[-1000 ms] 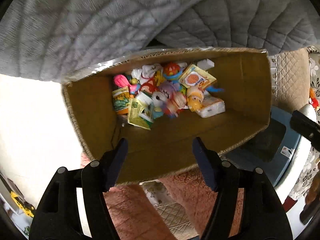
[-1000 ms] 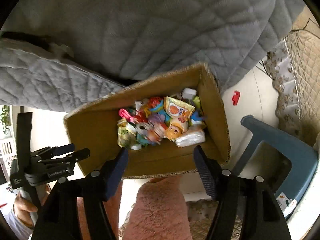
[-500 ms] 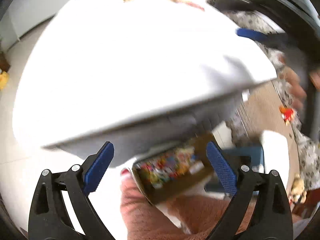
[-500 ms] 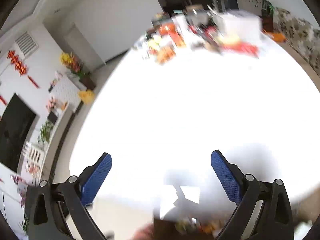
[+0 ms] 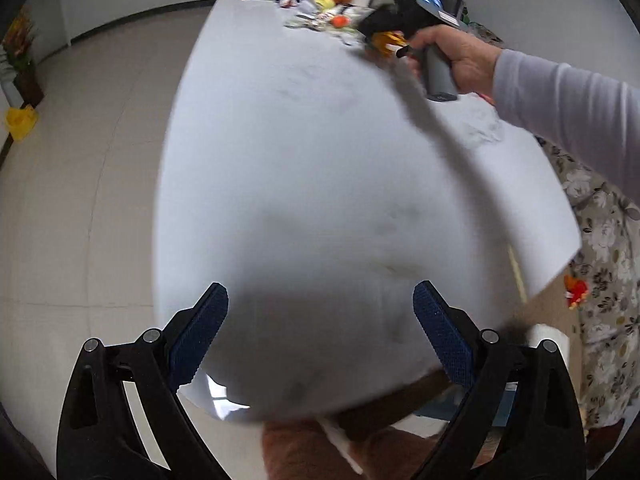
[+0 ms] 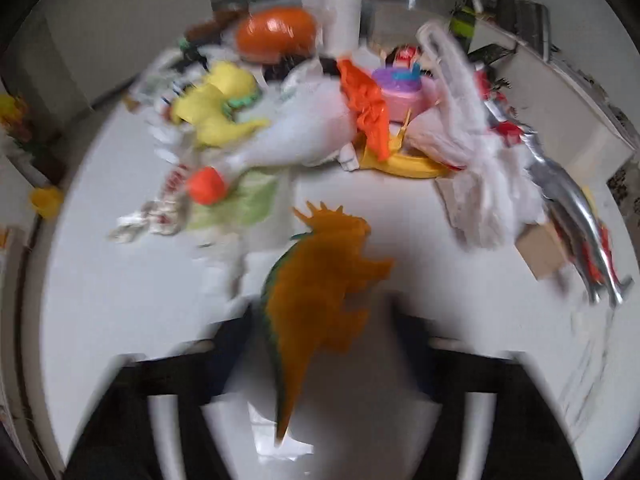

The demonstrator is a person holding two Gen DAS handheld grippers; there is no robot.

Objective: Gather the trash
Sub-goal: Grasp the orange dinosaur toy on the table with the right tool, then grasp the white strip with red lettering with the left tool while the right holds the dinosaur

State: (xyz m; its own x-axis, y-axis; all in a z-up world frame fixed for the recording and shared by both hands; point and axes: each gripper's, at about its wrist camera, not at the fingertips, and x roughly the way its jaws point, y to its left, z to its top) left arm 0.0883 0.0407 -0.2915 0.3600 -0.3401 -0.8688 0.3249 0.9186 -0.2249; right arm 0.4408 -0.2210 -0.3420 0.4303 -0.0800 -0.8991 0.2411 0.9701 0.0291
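We kept the left tool (image 5: 320, 332) spread wide and empty above the white tabletop (image 5: 320, 160) while the right tool (image 6: 320, 344), just closing, straddled the orange spiky rubber dinosaur (image 6: 320, 280) lying nearest of the pile, grip unclear through blur.
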